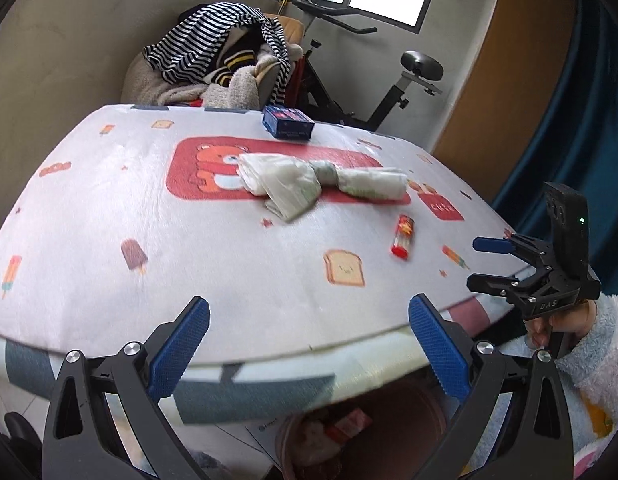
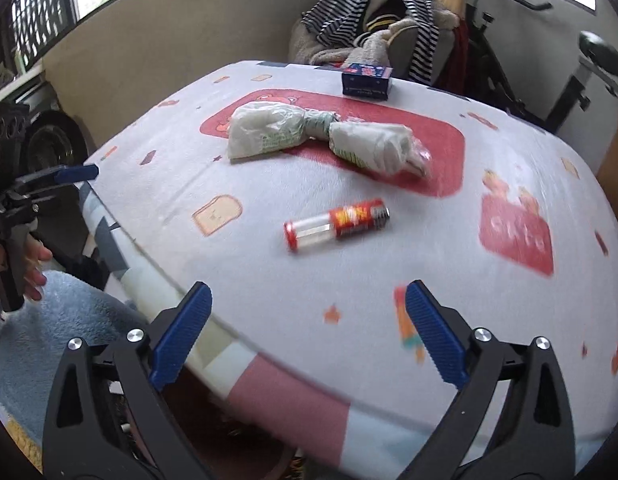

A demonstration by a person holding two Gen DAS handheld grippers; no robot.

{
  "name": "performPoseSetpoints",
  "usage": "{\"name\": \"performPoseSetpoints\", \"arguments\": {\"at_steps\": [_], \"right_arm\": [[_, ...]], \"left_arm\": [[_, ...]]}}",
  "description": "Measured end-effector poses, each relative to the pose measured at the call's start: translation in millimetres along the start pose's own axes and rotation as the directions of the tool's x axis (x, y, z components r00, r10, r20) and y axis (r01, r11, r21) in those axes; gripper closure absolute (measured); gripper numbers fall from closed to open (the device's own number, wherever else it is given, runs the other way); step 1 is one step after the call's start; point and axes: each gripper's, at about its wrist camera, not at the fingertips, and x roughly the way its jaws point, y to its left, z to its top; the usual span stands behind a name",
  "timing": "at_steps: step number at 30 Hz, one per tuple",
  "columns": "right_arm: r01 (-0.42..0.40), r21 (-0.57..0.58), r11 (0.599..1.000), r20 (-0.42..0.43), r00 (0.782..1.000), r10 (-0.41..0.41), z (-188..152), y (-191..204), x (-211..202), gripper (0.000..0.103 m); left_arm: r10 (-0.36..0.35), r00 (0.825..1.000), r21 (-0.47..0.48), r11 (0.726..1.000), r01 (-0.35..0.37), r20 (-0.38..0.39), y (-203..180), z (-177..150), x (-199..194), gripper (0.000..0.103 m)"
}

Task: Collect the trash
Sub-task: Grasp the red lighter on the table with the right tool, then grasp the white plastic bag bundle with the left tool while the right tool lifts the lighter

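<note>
From the left wrist view, the left gripper (image 1: 309,344) hangs over the near edge of the counter (image 1: 89,208), its blue-padded jaws spread wide with nothing between them. On the patterned cloth lie a twisted white plastic bag (image 1: 309,184) near the middle, a small red lighter (image 1: 403,236) nearer the near edge and towards the right, and a blue box (image 1: 288,122) at the far edge. Below the near edge a brown bin (image 1: 361,432) with wrappers inside shows between the fingers. The right gripper (image 1: 489,264) sits at the right edge, held by a hand in a fluffy sleeve, jaws parted and empty.

From the right wrist view, the right gripper (image 2: 309,336) is over the near edge, jaws spread wide and empty. The lighter (image 2: 337,222) lies just ahead of it, the plastic bag (image 2: 321,138) beyond, the blue box (image 2: 367,80) at the far edge. The left gripper (image 2: 75,174) appears at the left edge.
</note>
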Motion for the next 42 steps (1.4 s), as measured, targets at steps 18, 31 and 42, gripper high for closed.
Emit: {"name": "performPoseSetpoints", "arguments": {"at_steps": [18, 31, 42], "right_arm": [[-0.08, -0.026, 0.996, -0.03, 0.996, 0.079, 23.2, -20.3, 50.0, 0.069], [-0.026, -0.059, 0.998, -0.025, 0.999, 0.025, 19.0, -19.7, 43.1, 0.058], [-0.034, -0.06, 0.998, 0.095, 0.995, 0.039, 8.3, -23.2, 27.7, 0.076]], "left_arm": [[-0.003, 0.998, -0.103, 0.995, -0.003, -0.056, 42.9, 50.6, 60.2, 0.006], [-0.017, 0.997, -0.141, 0.99, 0.006, -0.077, 34.6, 60.0, 87.0, 0.006], [-0.069, 0.993, -0.232, 0.972, 0.046, -0.095, 48.0, 61.1, 94.3, 0.009]]}}
